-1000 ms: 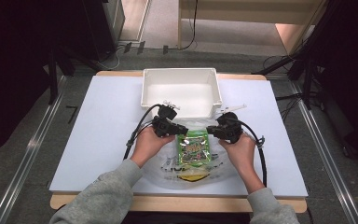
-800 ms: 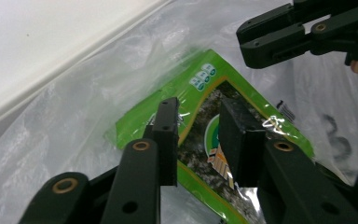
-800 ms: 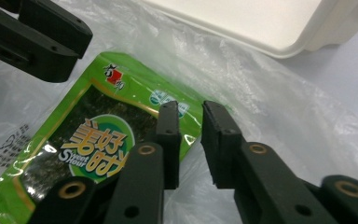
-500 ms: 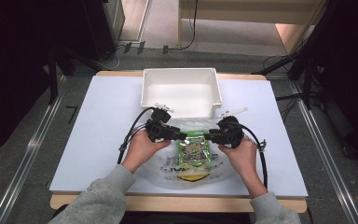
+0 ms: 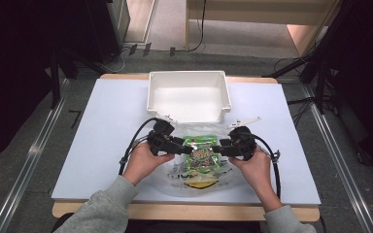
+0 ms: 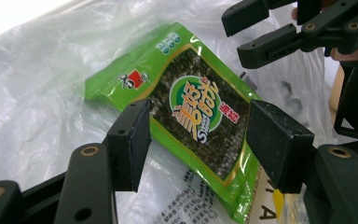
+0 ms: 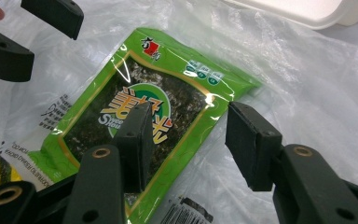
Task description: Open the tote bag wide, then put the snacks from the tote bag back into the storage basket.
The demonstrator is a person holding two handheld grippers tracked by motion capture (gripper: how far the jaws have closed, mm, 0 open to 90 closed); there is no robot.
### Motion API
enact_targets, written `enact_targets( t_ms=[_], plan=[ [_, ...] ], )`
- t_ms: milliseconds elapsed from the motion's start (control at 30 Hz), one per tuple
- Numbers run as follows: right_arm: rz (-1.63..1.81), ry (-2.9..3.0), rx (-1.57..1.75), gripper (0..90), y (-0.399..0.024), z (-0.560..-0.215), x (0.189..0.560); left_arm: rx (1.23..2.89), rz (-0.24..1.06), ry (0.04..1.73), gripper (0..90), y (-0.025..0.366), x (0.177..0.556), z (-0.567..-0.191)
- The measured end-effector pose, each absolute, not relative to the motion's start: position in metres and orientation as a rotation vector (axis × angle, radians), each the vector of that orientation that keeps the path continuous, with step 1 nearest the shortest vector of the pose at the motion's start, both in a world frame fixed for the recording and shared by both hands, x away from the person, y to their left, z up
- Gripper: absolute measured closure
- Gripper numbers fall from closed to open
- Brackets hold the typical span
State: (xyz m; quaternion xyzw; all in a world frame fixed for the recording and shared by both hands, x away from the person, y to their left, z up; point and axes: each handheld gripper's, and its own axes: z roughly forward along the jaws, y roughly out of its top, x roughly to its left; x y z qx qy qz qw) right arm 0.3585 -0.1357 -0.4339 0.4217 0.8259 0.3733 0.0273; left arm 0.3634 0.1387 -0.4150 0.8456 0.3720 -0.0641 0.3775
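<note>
Both sets of jaws just opened, left gripper (image 5: 187, 149) and right gripper (image 5: 217, 149) now gaping over the released seaweed snack packet (image 5: 202, 154) lying on the clear plastic bag (image 5: 179, 170).

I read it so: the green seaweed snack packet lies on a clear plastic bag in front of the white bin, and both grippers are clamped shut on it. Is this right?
Not quite. In the left and right gripper views, the left gripper and right gripper are open, their jaws just widened, pads off the green seaweed snack packet. It does lie on the clear plastic bag in front of the white bin.
</note>
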Motion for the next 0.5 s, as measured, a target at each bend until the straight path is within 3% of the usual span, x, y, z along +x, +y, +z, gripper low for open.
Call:
enact_targets(
  t_ms=[500],
  plan=[
    [1.177, 2.542, 1.329, 51.3, -0.1400, -0.4349, 0.3617, 2.133, -0.157, 0.960, 39.2, 0.1479, 0.3546, -0.4183]
  ],
)
